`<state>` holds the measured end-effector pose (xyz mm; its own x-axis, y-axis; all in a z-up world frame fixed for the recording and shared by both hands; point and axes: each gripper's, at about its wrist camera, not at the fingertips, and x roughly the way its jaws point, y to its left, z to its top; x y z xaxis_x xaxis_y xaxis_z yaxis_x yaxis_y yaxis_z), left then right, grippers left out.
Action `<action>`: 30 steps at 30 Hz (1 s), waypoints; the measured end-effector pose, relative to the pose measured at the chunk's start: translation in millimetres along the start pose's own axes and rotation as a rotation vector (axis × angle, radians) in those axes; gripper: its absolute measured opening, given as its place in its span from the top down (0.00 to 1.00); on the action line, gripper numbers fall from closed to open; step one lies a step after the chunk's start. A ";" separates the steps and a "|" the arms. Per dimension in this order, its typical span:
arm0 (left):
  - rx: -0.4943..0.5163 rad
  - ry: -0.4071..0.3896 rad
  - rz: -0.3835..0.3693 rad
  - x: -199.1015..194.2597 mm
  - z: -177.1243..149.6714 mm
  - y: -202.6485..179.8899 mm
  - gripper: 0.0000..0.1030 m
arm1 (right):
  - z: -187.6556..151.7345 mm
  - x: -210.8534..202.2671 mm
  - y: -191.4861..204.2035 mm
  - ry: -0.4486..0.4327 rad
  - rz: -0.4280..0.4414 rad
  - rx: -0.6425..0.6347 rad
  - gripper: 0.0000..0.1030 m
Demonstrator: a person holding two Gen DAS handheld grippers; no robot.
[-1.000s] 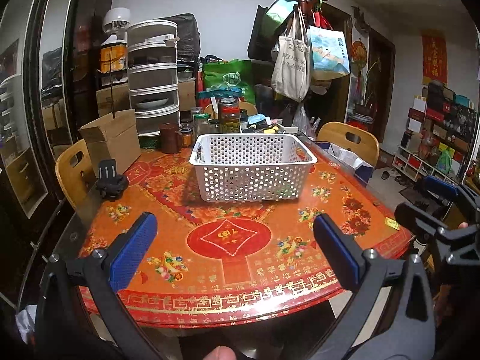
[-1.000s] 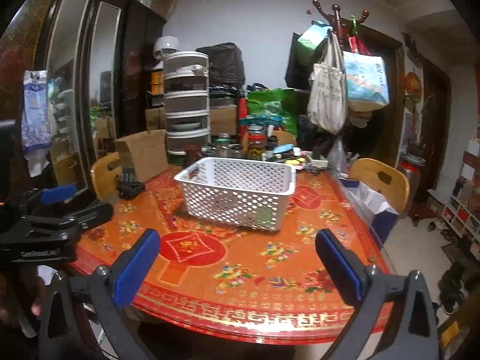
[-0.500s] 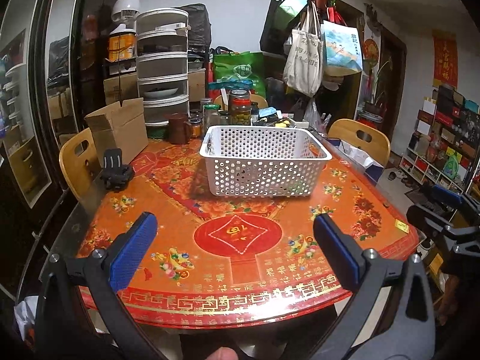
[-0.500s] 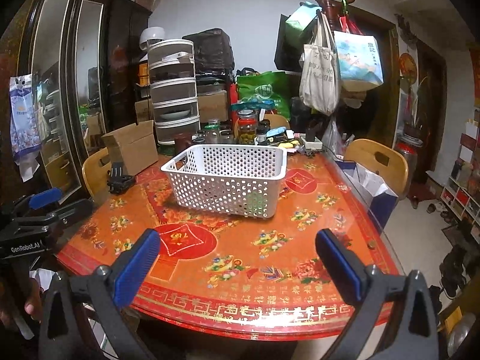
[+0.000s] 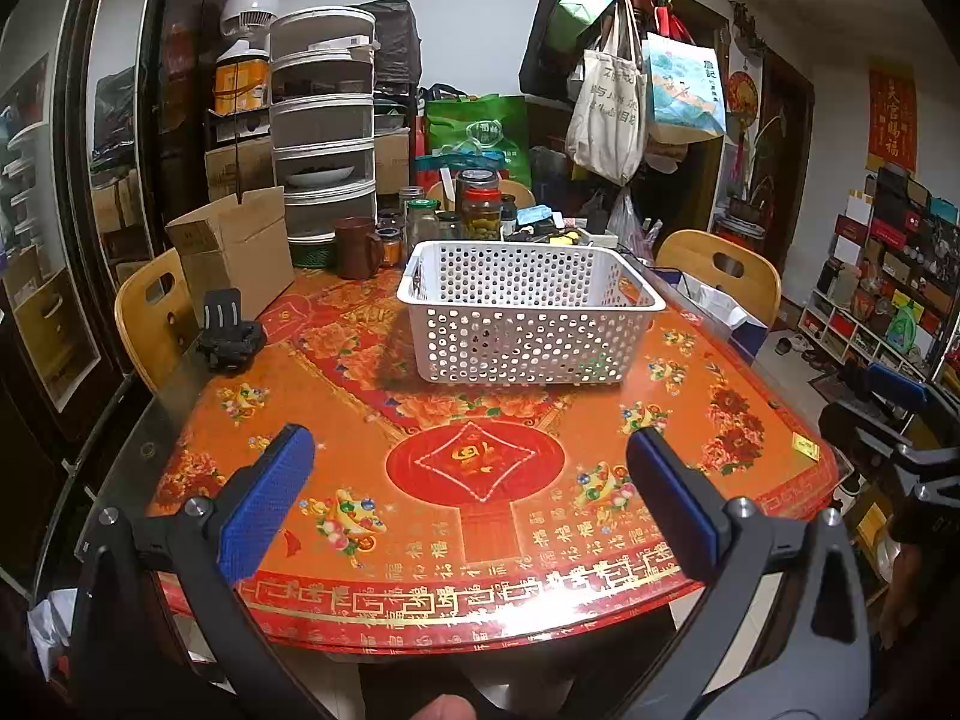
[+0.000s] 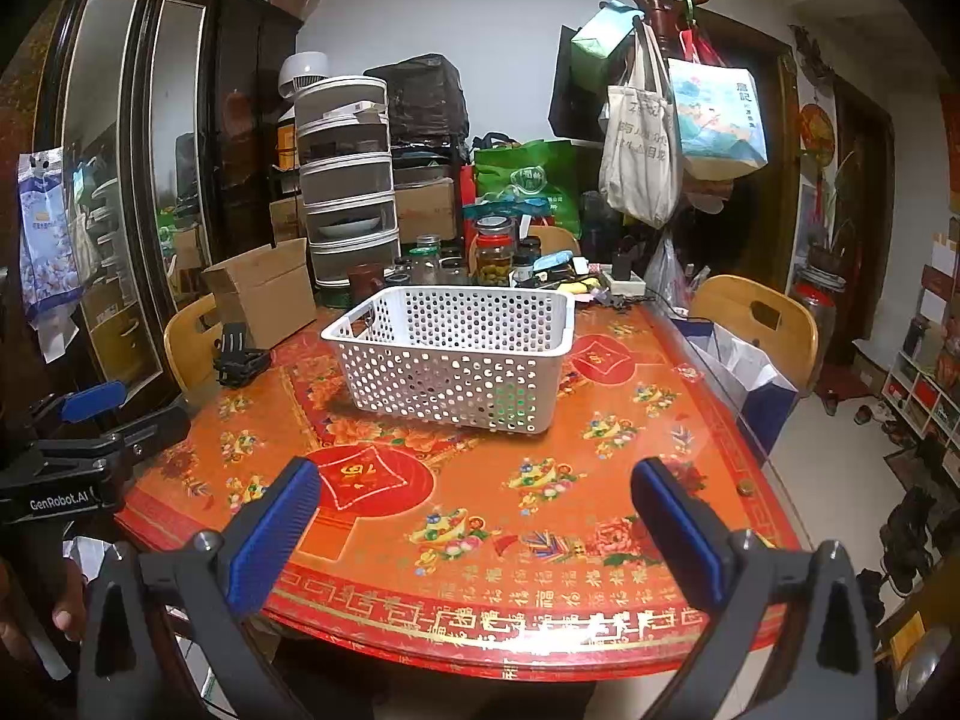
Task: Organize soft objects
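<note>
Basket of white perforated plastic sits mid-table, seemingly empty; no soft objects show near it, so the likely trouble is reaching blind and nudging the jars just behind it. Left gripper and right gripper hover short of the basket, both spread wide, holding and touching nothing.

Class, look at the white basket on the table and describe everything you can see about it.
The white basket is rectangular and looks like plastic, its walls pierced by rows of round holes under a smooth, slightly flared rim. A handle cut-out shows in one short end. It stands upright on the red patterned table, nothing else touching it. It looks empty. Jars stand just behind it, and both grippers are well short of it.
</note>
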<state>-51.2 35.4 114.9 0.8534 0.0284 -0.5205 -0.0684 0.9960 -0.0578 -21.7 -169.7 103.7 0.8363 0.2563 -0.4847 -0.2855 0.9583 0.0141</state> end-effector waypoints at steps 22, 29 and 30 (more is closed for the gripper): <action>-0.001 0.003 0.002 1.0 -0.5 -1.7 0.00 | 0.5 -0.5 -1.3 0.001 0.001 -0.001 0.00; 0.000 0.007 -0.002 3.8 -6.4 -1.5 0.00 | 0.6 -0.6 -1.2 0.000 0.001 0.000 0.00; 0.000 0.006 -0.001 3.7 -6.2 -1.6 0.00 | 0.4 -0.6 -1.1 0.000 0.000 0.000 0.00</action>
<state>-51.1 33.5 107.8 0.8502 0.0265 -0.5257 -0.0670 0.9960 -0.0582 -21.7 -170.8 104.3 0.8361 0.2567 -0.4848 -0.2858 0.9582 0.0144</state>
